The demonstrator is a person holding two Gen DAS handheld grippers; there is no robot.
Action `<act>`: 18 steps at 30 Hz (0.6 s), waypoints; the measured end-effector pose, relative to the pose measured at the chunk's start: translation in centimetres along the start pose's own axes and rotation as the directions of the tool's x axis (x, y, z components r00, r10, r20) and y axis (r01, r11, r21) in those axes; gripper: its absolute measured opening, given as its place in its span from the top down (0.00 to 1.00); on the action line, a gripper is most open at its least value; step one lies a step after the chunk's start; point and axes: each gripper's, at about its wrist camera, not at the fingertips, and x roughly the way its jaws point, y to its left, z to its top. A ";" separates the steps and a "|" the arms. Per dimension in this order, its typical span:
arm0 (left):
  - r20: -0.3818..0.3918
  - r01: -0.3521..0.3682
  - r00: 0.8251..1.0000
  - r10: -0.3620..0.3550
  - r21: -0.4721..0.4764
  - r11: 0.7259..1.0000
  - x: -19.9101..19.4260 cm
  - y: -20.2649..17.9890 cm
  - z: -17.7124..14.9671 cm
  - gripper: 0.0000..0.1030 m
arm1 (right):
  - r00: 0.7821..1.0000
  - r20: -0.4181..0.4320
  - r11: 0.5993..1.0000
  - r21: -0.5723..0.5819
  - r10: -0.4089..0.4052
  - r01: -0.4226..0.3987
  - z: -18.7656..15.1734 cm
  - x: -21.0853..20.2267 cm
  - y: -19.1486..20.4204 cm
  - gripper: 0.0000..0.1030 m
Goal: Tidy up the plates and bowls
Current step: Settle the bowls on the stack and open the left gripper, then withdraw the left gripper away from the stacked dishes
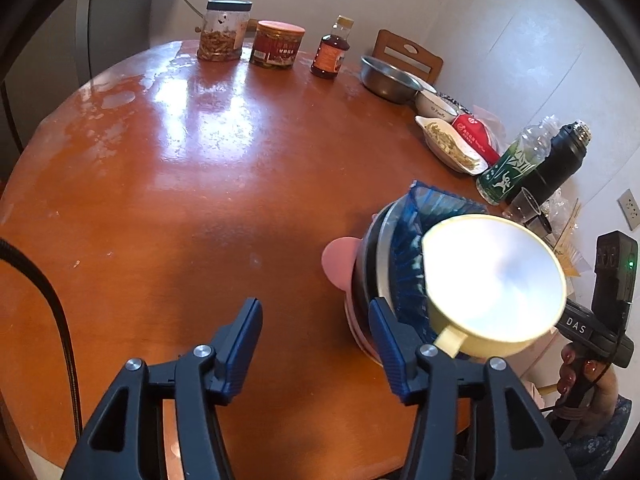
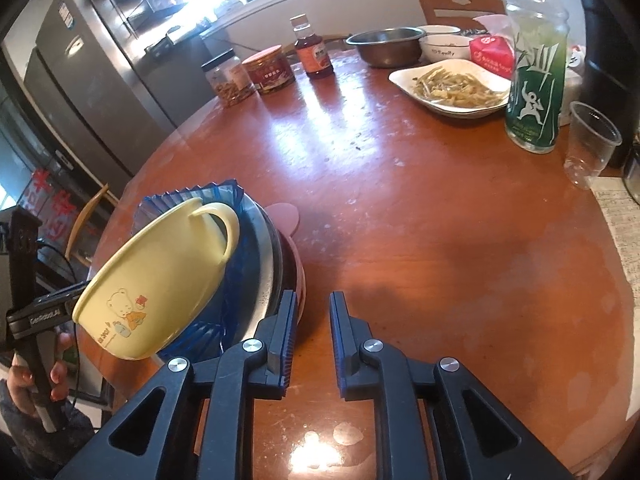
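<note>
A stack of dishes stands near the table's front edge: a pink plate [image 1: 338,258] at the bottom, a steel bowl [image 1: 384,248], a blue ribbed bowl [image 1: 404,280] and a yellow handled bowl [image 1: 494,280] tilted on top. The yellow bowl [image 2: 160,280] shows a bear print, with the blue bowl [image 2: 224,312] and pink plate [image 2: 282,214] under it. My left gripper [image 1: 316,316] is open over bare table, its right finger beside the stack's rim. My right gripper [image 2: 314,312] has a narrow gap with only table showing in it, its left finger at the pink plate's rim.
Along the far edge of the round wooden table [image 1: 180,160] stand two jars [image 1: 224,32], a sauce bottle [image 1: 332,50], a steel basin [image 1: 388,76], a white dish of food [image 2: 452,88], a green bottle [image 2: 536,80], a clear cup [image 2: 592,144]. A hand [image 2: 24,384] holds the other gripper's handle.
</note>
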 end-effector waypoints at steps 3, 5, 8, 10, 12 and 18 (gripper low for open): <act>0.016 -0.010 1.000 0.010 0.009 1.000 -0.7 -0.5 -0.4 0.46 | 1.000 0.013 1.000 -0.001 -0.011 0.011 -0.1 -0.6 0.3 0.79; 0.030 -0.027 0.999 0.027 0.017 0.999 -1.2 -0.8 -0.7 0.46 | 1.000 0.021 1.000 0.000 -0.017 0.017 -0.3 -1.0 0.5 0.73; 0.046 -0.052 0.998 0.051 0.021 0.998 -1.9 -1.2 -1.4 0.46 | 0.999 0.039 1.000 -0.003 -0.030 0.031 -0.6 -1.9 1.0 0.62; 0.053 -0.062 0.997 0.061 0.018 0.998 -2.2 -1.6 -2.0 0.45 | 0.998 0.061 0.999 0.002 -0.033 0.033 -1.0 -2.9 1.3 0.60; 0.060 -0.086 0.995 0.085 0.015 0.996 -2.7 -1.8 -2.8 0.45 | 0.997 0.072 0.999 -0.010 -0.037 0.038 -1.5 -3.6 1.8 0.59; 0.085 -0.126 0.988 0.126 -0.001 0.992 -4.1 -2.9 -5.0 0.43 | 0.993 0.103 0.998 -0.024 -0.056 0.059 -3.9 -5.5 3.6 0.36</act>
